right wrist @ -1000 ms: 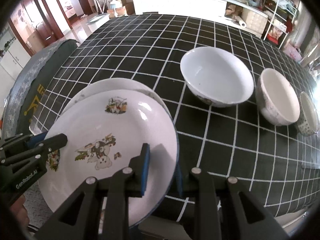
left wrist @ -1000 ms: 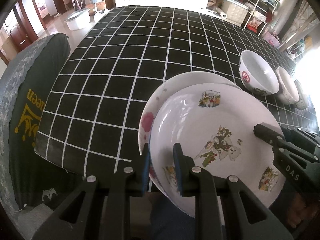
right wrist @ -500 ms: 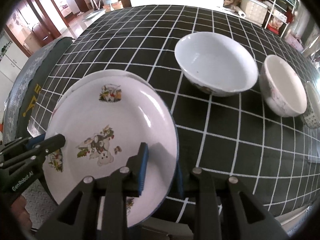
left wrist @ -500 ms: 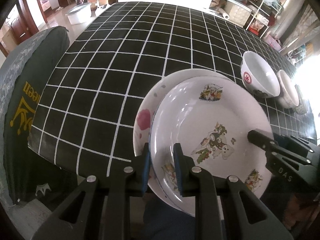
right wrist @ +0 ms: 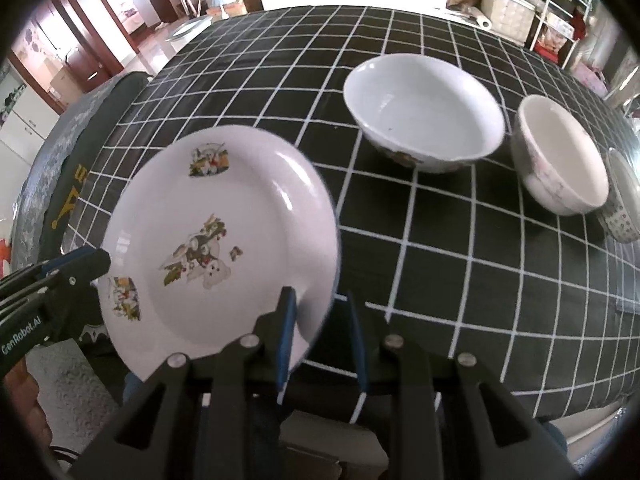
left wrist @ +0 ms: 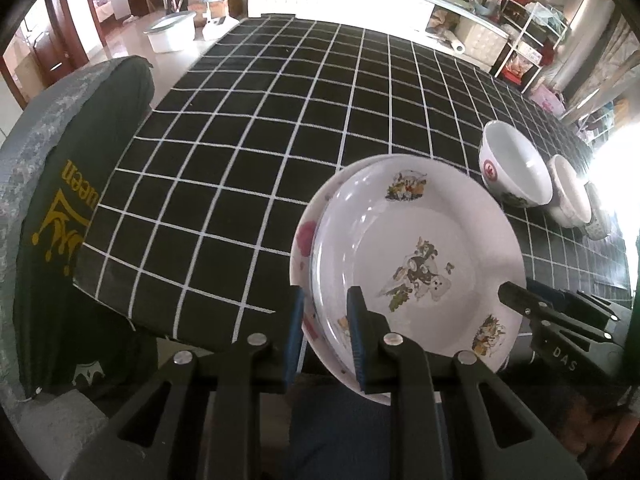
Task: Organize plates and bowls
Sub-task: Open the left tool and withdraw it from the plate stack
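Observation:
Two stacked white plates are held tilted over the near table edge. The top plate (left wrist: 420,256) has cartoon prints and the lower plate (left wrist: 304,240) has a pink flower. My left gripper (left wrist: 324,328) is shut on their left rim. My right gripper (right wrist: 320,332) is shut on the right rim of the top plate (right wrist: 224,240). A large white bowl (right wrist: 424,112), a smaller white bowl (right wrist: 560,156) and a small patterned bowl (right wrist: 622,200) stand in a row on the right.
The table has a black cloth with a white grid (left wrist: 256,140). A chair with a dark green cover (left wrist: 60,200) stands at the table's left end. Shelves and boxes (left wrist: 520,32) line the far wall.
Both grippers have lifted the plate stack and tilted it more upright. The lower plate now shows less behind the top one. The bowls have not moved.

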A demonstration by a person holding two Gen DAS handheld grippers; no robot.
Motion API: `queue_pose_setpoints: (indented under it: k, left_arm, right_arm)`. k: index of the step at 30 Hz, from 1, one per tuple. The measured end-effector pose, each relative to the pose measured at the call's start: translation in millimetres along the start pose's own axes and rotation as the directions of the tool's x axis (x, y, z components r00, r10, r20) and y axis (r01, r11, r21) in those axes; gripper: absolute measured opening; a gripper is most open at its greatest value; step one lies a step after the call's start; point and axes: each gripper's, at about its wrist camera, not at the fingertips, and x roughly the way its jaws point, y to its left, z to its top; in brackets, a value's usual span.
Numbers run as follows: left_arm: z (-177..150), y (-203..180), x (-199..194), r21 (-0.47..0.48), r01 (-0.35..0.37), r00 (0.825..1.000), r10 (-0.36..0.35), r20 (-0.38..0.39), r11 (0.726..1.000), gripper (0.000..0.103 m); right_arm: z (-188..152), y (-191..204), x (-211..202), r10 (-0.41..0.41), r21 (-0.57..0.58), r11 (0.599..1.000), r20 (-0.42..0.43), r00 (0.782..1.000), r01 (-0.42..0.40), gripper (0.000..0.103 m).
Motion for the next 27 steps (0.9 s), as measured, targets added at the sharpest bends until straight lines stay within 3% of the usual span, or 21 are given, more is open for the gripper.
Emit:
queue_pose_setpoints:
  k: [14, 19, 27]
  left_arm:
    - [0.1, -54.6, -41.1, 0.104, 0.049, 0.996, -0.057, 0.074, 0.993, 0.02]
    - [4.0, -87.6, -50.6, 0.152, 0.101, 0.99, -0.114, 0.081, 0.983, 0.022]
    - [15.4, -132.3, -51.6, 0.223, 0.095, 0.989, -0.117, 0.087, 0.97, 0.026]
  right_arm:
    - [-9.1, -15.3, -56.6, 0.015, 0.033, 0.999, 0.122, 0.992, -0.019, 0.03]
    - [-8.8, -30.0, -83.6, 0.009, 0.046, 0.999, 0.187, 0.982, -0.018, 0.03]
    - [-0.8, -57.7, -105.5, -0.025, 0.051, 0.999, 0.233, 0.972, 0.014, 0.03]
